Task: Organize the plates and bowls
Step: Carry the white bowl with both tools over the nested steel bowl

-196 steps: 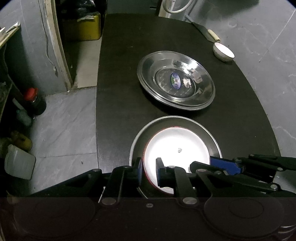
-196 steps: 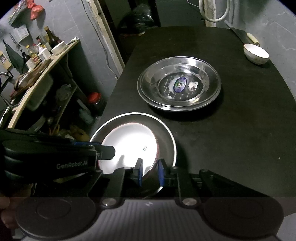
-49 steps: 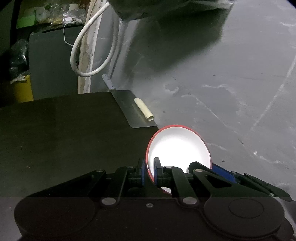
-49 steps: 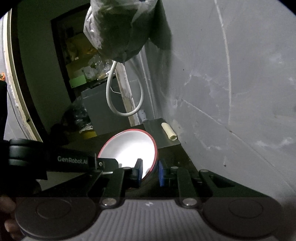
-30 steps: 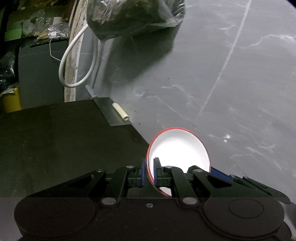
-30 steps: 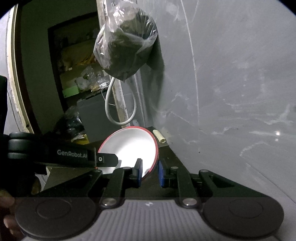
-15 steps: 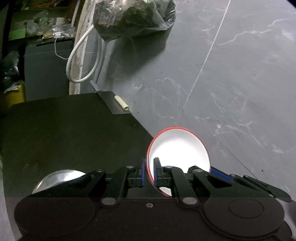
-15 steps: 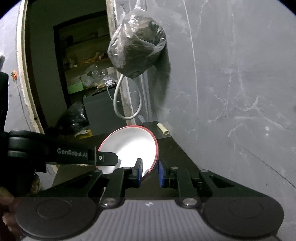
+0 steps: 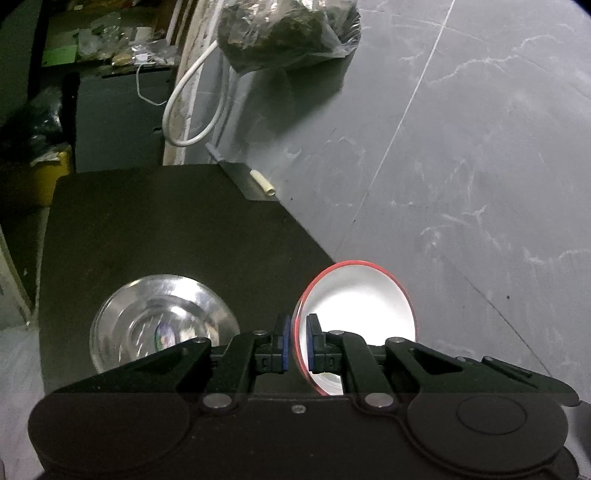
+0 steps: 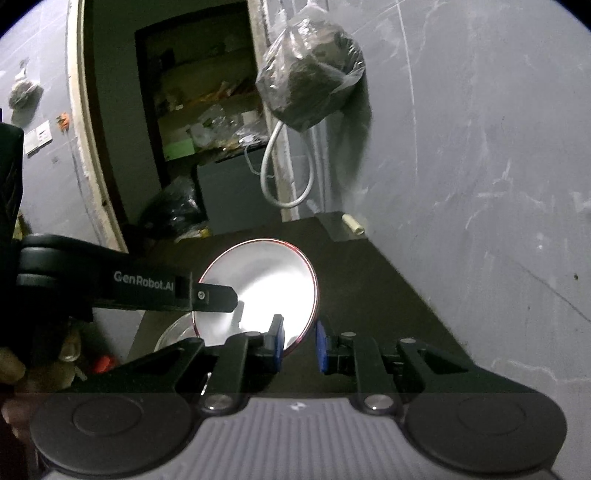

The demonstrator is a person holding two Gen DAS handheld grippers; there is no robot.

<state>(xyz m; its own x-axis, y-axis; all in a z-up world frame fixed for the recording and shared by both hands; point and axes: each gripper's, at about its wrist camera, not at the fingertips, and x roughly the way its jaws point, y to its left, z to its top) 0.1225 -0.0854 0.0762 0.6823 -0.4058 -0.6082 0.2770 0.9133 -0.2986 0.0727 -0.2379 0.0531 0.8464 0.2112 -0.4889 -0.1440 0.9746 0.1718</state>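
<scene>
The left gripper [image 9: 295,345] had its blue fingers [image 9: 282,343] pinched on the near rim of the red-rimmed white plate [image 9: 360,306], as a second before. The right gripper [image 10: 298,345] clamped the same plate [image 10: 264,286] at its opposite edge, its fingers [image 10: 277,341] closed on the rim, so the plate hung tilted above the dark bench [image 9: 166,225]. In the left wrist view the steel plate [image 9: 162,326], out of sight a second earlier, had come into the frame at eight o'clock from the fingers. The knife [image 9: 245,179] at the bench's far corner and the hanging plastic bag [image 9: 288,31] at twelve o'clock sat farther off than before.
</scene>
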